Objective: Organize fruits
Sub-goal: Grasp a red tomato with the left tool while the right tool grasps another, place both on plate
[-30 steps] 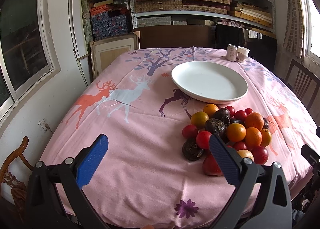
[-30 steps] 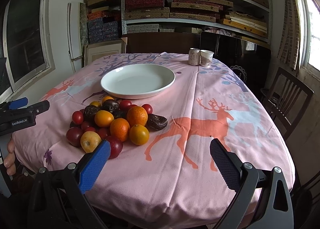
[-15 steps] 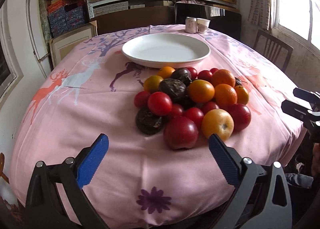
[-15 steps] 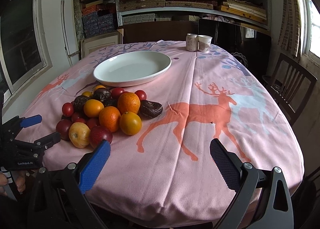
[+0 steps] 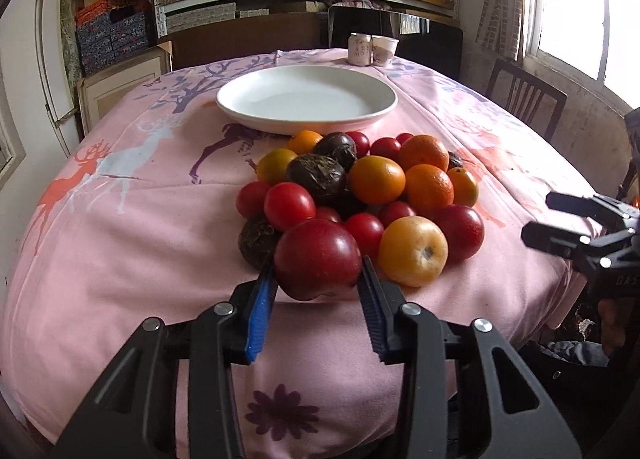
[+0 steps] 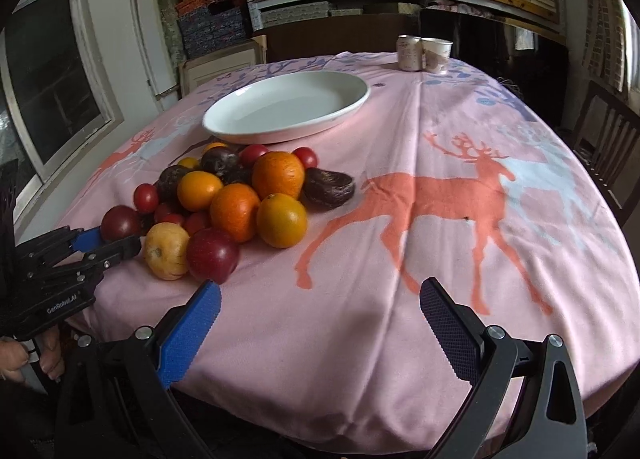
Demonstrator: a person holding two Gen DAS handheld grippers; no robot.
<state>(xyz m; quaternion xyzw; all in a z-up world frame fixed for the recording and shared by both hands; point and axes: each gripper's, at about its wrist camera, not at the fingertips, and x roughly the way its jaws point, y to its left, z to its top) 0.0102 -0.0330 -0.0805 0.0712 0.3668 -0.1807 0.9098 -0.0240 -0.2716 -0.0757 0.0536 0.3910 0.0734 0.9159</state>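
Observation:
A pile of fruit lies on the pink deer tablecloth: oranges (image 5: 376, 179), small tomatoes (image 5: 289, 205), dark wrinkled passion fruits (image 5: 316, 177), a yellow apple (image 5: 413, 251) and red plums. My left gripper (image 5: 318, 279) is shut on the nearest big red plum (image 5: 316, 259) at the pile's front edge; it shows in the right wrist view (image 6: 120, 223) too. A white empty plate (image 5: 308, 99) sits behind the pile. My right gripper (image 6: 320, 311) is open and empty over bare cloth, right of the pile.
A can (image 6: 408, 53) and a paper cup (image 6: 436, 53) stand at the table's far edge. A wooden chair (image 6: 604, 139) stands at the right side. Shelves of boxes line the back wall. The table's front edge is close under both grippers.
My left gripper has moved forward to the pile and closed its jaws around the big red plum. My right gripper has moved a little closer to the table, still open.

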